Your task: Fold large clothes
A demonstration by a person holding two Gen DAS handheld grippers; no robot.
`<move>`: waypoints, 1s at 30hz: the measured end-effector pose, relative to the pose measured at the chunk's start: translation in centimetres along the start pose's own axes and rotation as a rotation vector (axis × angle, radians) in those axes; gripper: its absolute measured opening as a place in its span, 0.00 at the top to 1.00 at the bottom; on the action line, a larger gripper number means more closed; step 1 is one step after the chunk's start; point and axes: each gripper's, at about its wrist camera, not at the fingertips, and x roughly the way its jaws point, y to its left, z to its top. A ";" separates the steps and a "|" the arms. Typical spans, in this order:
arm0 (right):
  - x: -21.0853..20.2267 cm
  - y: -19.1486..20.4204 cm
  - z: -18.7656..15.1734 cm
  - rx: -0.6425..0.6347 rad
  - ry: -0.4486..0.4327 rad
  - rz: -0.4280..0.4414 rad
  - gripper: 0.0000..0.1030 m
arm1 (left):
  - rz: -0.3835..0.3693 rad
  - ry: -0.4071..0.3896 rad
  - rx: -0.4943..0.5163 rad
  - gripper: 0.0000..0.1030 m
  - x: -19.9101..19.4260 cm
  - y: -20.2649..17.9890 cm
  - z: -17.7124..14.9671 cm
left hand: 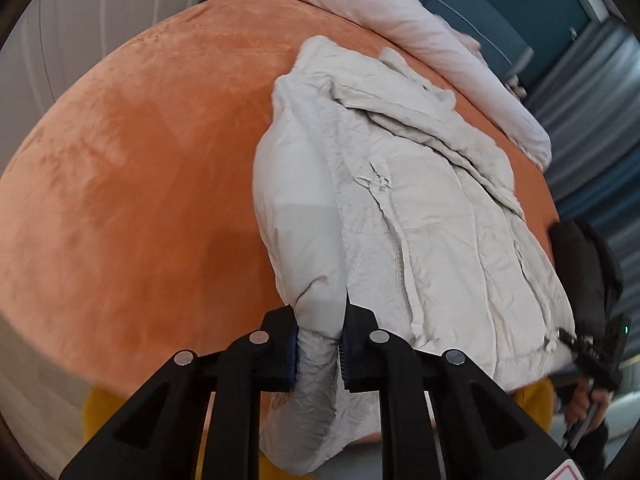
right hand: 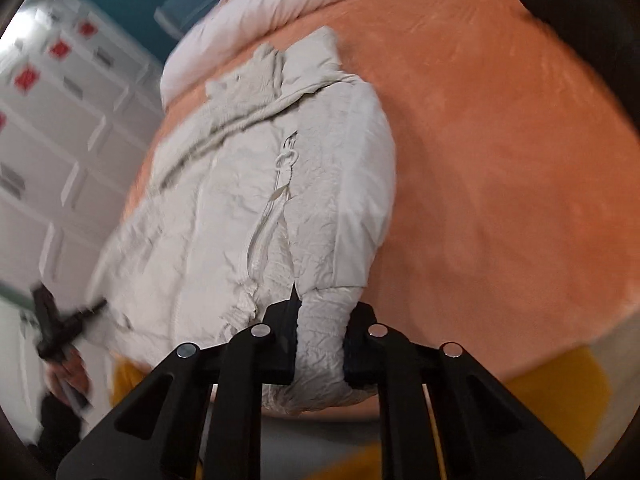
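Note:
A large pale grey padded jacket (left hand: 420, 200) lies zipper-up on an orange bed cover (left hand: 140, 160). My left gripper (left hand: 320, 320) is shut on a bunched sleeve end at the jacket's near left edge. In the right wrist view the same jacket (right hand: 240, 200) stretches away, and my right gripper (right hand: 324, 316) is shut on a gathered cuff at its near right edge. Each view shows the other gripper blurred at the jacket's far near corner, the right one (left hand: 588, 344) and the left one (right hand: 60, 328), each with a hand below it.
A pale pink duvet (left hand: 400, 20) is heaped along the far side of the bed (right hand: 500, 160). White cabinets (right hand: 60, 140) stand to the left in the right wrist view. Yellow fabric (right hand: 560, 380) shows below the bed's near edge.

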 end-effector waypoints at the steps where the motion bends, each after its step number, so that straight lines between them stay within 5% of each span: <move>1: -0.4 -0.2 -1.5 -0.022 0.036 -0.024 0.87 | 0.004 0.019 0.008 0.88 -0.6 0.1 -1.2; 6: -0.5 -1.3 -7.4 -0.043 0.169 -0.087 0.84 | 0.071 0.114 0.041 0.86 -1.6 0.7 -8.8; 10: -1.2 -1.3 -7.9 -0.052 0.182 -0.107 0.73 | 0.130 0.054 -0.026 0.70 -4.5 1.0 -9.8; 11: -1.7 -1.2 -7.1 -0.054 0.170 -0.110 0.72 | 0.133 -0.016 -0.050 0.70 -6.2 1.0 -8.8; 13: -3.1 -1.6 -6.1 -0.053 0.131 -0.109 0.68 | 0.124 -0.142 -0.065 0.44 -8.9 0.8 -6.4; 16: -5.6 -0.9 -3.1 -0.098 -0.006 -0.152 0.51 | 0.123 -0.295 -0.013 0.38 -10.8 -1.1 -0.7; 22: -4.8 2.4 5.9 -0.114 -0.197 -0.058 0.51 | 0.100 -0.357 0.059 0.38 -4.7 -5.3 9.9; 30: 7.9 14.9 18.0 -0.372 -0.235 0.087 0.51 | 0.110 -0.291 0.139 0.38 10.3 -10.6 20.1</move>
